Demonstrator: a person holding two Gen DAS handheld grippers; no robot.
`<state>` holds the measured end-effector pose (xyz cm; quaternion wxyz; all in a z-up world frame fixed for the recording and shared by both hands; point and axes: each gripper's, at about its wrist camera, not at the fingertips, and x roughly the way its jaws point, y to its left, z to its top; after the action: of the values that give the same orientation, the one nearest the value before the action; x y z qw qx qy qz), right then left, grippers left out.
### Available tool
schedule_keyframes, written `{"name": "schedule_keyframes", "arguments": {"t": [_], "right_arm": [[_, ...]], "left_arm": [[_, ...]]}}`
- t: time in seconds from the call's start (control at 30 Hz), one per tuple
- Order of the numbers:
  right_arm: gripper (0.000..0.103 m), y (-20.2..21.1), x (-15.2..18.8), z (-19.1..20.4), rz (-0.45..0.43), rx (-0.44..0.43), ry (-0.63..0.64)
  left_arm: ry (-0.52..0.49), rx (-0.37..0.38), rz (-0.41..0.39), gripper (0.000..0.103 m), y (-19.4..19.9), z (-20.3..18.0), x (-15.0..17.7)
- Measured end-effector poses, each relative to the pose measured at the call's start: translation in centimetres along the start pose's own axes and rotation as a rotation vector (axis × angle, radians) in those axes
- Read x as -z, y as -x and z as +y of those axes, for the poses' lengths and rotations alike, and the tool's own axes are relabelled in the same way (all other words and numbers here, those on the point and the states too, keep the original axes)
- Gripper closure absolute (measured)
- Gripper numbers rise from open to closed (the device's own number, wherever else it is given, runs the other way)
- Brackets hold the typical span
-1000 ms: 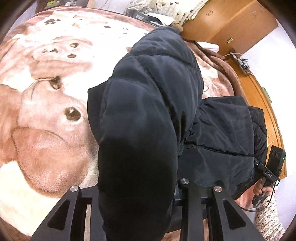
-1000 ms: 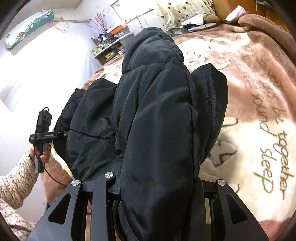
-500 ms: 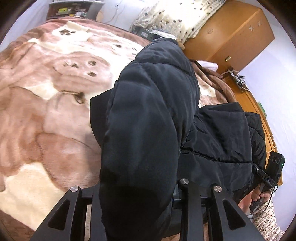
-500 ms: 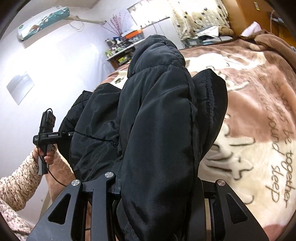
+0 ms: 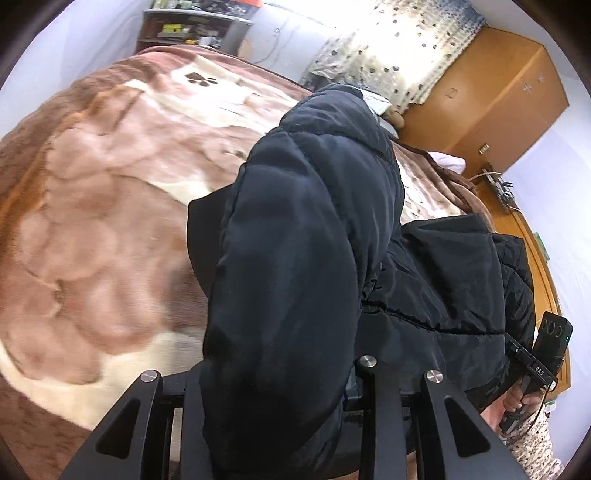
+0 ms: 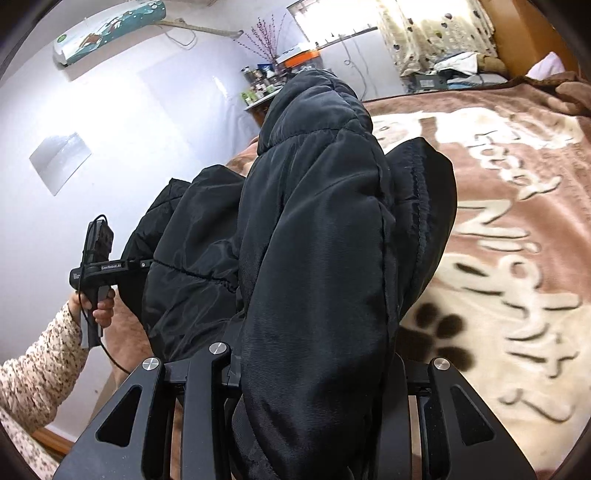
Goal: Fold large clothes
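A black padded jacket (image 5: 295, 258) hangs lifted over the bed, stretched between both grippers. In the left wrist view my left gripper (image 5: 273, 391) is shut on one thick quilted end of it, and the fabric bulges up over the fingers and hides their tips. The right gripper's body (image 5: 546, 347) shows at the far right, held by a hand. In the right wrist view my right gripper (image 6: 310, 369) is shut on the jacket (image 6: 325, 240) at its other end. The left gripper's body (image 6: 98, 258) is at the left, gripped by a hand in a speckled sleeve.
A brown and cream plush blanket (image 5: 92, 221) with a bear and paw prints covers the bed (image 6: 517, 240) under the jacket. A wooden wardrobe (image 5: 491, 96), a spotted curtain (image 5: 388, 48), a cluttered shelf (image 5: 192, 26) and a wall air conditioner (image 6: 107, 26) ring the room.
Both grippers have carried the jacket across the bed and tipped upward, so more of the walls and far furniture show. Neither grip has altered.
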<state>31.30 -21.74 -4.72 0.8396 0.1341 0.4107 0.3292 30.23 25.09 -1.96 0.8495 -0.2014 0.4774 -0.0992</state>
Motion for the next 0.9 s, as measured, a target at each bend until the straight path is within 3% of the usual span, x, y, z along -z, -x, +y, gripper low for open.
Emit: {"name": "schedule_keyframes", "arguments": {"t": [0.33,0.47,0.73,0.9], "right_arm": [[0.067,-7.4,1.5,2.7,0.028,-0.055,-0.041],[0.067,-8.8,2.9,3.4,0.024,-0.064,-0.063],[0.067,-9.8,6.0,2.0,0.076,0.023,-0.083],[0.062,-10.2,7.0,1.4,0.091,0.054,-0.120]], "left_arm": [[0.080,-0.081,-0.032,0.070,2.5,8.4,-1.6],[0.091,-0.082,-0.047,0.070,2.6,11.1,-1.6],[0.122,-0.103,-0.020,0.069,0.8,13.7,-0.3],[0.152,-0.118,-0.012,0.062,0.4,14.7,0.3]]}}
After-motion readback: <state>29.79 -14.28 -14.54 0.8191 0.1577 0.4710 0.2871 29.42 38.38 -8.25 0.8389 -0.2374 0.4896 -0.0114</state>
